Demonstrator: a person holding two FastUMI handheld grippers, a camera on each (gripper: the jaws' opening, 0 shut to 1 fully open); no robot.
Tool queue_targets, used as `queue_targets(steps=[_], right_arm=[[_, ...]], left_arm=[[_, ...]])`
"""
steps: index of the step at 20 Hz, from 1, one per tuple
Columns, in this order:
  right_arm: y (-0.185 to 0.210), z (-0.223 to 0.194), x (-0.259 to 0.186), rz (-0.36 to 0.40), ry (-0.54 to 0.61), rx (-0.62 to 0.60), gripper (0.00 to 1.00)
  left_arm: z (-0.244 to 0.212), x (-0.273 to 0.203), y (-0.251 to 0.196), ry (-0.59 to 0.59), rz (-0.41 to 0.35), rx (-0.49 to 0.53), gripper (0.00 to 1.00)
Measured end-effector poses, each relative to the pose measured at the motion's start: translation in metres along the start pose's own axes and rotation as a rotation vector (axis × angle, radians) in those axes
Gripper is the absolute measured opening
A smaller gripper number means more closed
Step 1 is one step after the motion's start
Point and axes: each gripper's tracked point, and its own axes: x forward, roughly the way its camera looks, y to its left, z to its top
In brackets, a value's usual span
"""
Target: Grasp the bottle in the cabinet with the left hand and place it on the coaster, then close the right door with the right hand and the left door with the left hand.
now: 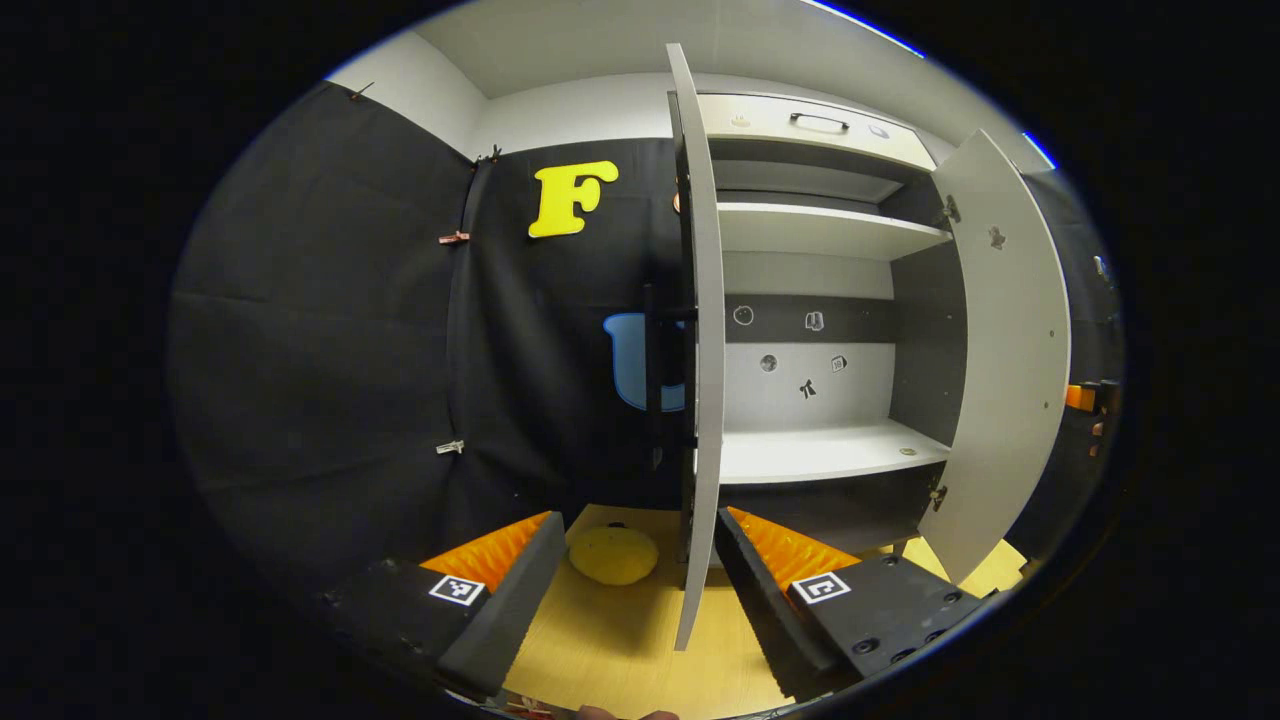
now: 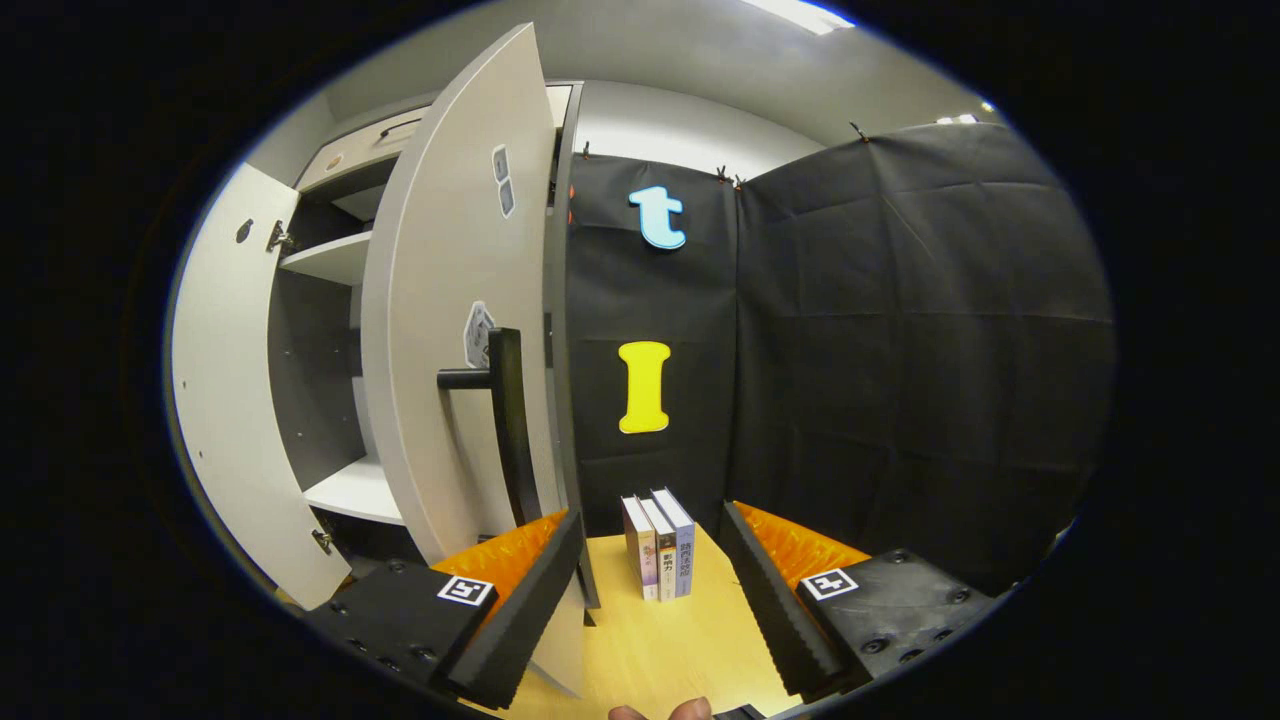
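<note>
cabinet (image 1: pixel 830 450) doors open | coaster (image 1: pixel 613 555) bare | books (image 2: pixel 660 545) between right fingers | both grippers released

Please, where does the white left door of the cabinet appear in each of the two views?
Left gripper view: the white left door of the cabinet stands edge-on at the centre, with its black bar handle to its left.
Right gripper view: it is at the far left, with its inner face showing.
Shared landmark: the lower white shelf inside the cabinet.
</note>
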Motion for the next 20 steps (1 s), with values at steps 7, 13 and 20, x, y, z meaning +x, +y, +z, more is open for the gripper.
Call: queue_targets(steps=[7, 13, 20], right_arm=[[0.056, -0.003, -0.003, 0.127, 0.000, -0.008, 0.96], [0.117, -0.008, 0.009, 0.244, 0.004, -0.017, 0.96], [0.180, -0.011, 0.038, 0.301, 0.001, -0.030, 0.96]], left_arm=[[-0.002, 0.001, 0.013, 0.002, 0.028, 0.006, 0.95], [-0.005, 0.000, 0.028, 0.010, 0.069, -0.004, 0.96], [-0.006, 0.001, 0.046, 0.015, 0.113, -0.009, 0.96]])
